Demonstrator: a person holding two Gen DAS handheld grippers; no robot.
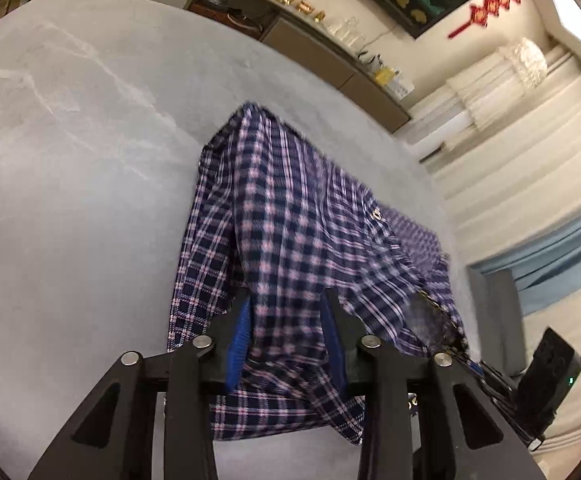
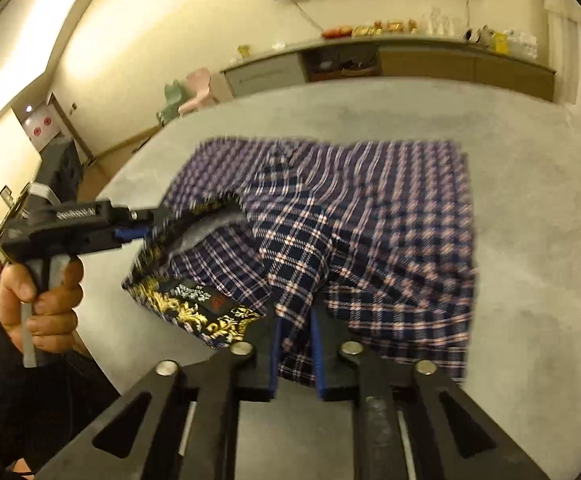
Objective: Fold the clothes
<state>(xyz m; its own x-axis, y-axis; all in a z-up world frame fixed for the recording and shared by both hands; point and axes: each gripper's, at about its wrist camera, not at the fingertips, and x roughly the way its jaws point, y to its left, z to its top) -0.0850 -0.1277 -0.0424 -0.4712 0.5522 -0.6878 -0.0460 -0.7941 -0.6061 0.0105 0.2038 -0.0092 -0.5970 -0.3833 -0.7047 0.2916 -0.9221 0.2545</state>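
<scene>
A checked garment (image 2: 370,216) in navy, pink and white lies on a grey worktop (image 2: 530,280), near its front edge and partly lifted by both claws. In the right wrist view the left claw (image 2: 150,222), held in a hand (image 2: 42,300) at the far left, pinches the gold-patterned waistband (image 2: 194,308). The left wrist view shows cloth bunched between its blue pads (image 1: 238,332). The right claw (image 2: 295,344) is clamped on a raised ridge of cloth at the garment's near edge. The far half lies flat, with its right edge straight. The near left part is rumpled and gaping. By my reading, folding is barely begun: no finished crease shows, and every fold remains.
</scene>
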